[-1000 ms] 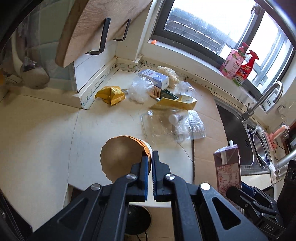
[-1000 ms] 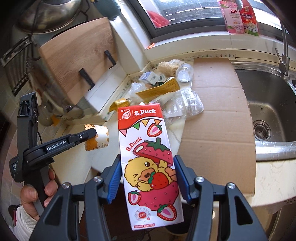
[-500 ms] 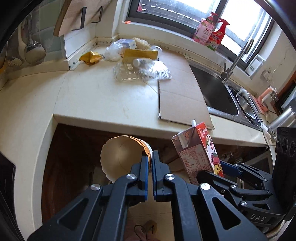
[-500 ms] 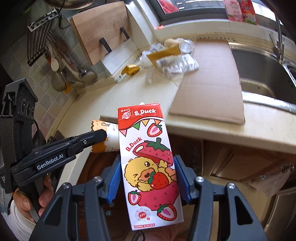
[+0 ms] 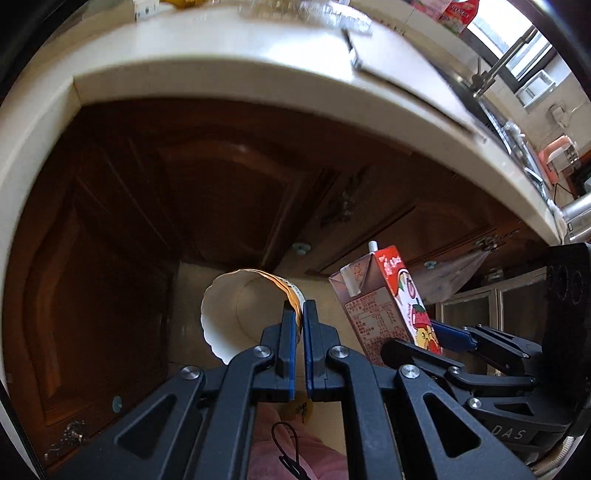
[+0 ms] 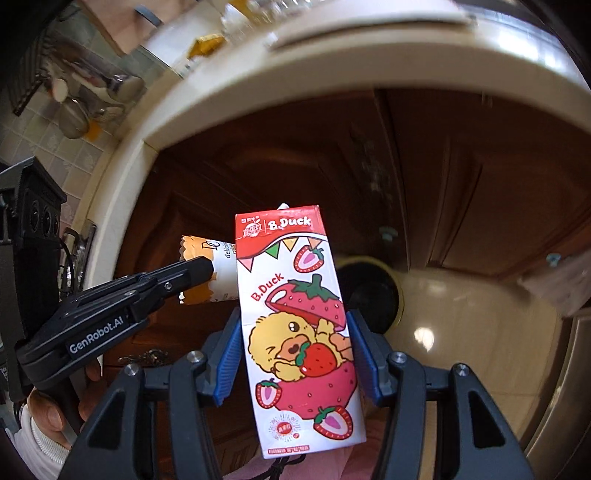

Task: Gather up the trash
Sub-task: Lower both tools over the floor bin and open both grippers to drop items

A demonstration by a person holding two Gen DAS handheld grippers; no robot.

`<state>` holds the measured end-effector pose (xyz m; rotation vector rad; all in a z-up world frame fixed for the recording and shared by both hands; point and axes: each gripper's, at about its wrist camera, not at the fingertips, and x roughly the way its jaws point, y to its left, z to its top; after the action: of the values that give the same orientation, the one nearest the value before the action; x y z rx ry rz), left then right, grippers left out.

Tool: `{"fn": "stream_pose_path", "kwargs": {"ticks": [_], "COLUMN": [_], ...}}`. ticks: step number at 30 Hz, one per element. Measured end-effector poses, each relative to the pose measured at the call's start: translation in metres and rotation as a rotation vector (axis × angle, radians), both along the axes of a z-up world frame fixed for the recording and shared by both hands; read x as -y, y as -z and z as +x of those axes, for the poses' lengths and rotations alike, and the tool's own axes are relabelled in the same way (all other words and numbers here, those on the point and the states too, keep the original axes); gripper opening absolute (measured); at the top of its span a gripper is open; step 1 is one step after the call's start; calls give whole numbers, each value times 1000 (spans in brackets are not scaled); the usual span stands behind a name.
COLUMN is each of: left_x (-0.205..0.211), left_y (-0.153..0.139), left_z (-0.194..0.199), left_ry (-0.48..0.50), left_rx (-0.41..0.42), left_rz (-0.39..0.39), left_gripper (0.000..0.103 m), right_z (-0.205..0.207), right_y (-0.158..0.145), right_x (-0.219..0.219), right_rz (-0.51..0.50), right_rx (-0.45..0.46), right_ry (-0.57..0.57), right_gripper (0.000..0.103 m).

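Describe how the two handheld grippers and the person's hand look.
The left gripper and right gripper are matte black linkage frames with silver rivets and blue finger pads. White "GenRobot.AI" lettering marks the left one, "DAS" the right. The bare hand wears a white cuff.

countertop clutter (image 5: 306,14): motion-blurred | bin (image 6: 369,291): half behind carton (image 6: 295,325)

I see dark brown wooden cabinet doors (image 5: 207,206) below the cream countertop edge (image 5: 229,70). A flat cardboard sheet (image 5: 399,62) lies on the counter. A faucet (image 5: 506,51) stands at upper right. Glossy beige floor tile (image 6: 472,332) lies beneath the cabinets.
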<state>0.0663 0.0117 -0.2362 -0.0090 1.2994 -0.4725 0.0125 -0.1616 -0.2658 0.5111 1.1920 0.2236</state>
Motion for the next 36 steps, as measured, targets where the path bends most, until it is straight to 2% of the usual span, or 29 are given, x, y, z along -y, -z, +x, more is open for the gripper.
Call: {"fn": "stream_pose_path", "kwargs": {"ticks": [10,19,24,28,31,36], "left_x": [4,9,12,12,16,12], "left_y": [90,167,200,219,227,226], "left_z": [5,18,24,29,34,43], "left_ry": [47,59,72,88,107,98], "left_rx": [-99,-211,-256,-280,-272,-242], "left_rz": [34,43,62,80,108,141], "left_gripper": [2,2,2,2,7,25], "right_z": [8,8,10,15,20,39], "right_y": [106,167,196,213,223,237], "right_x": [-12,-12,-12,-13,-13,-23], "right_rz": [65,71,89,82,77,65], "right_rx": [-194,-307,-392,-451,-474,-510], "right_ry": [66,102,132,142,150,150], "right_gripper": [55,55,55,55,55,55]}}
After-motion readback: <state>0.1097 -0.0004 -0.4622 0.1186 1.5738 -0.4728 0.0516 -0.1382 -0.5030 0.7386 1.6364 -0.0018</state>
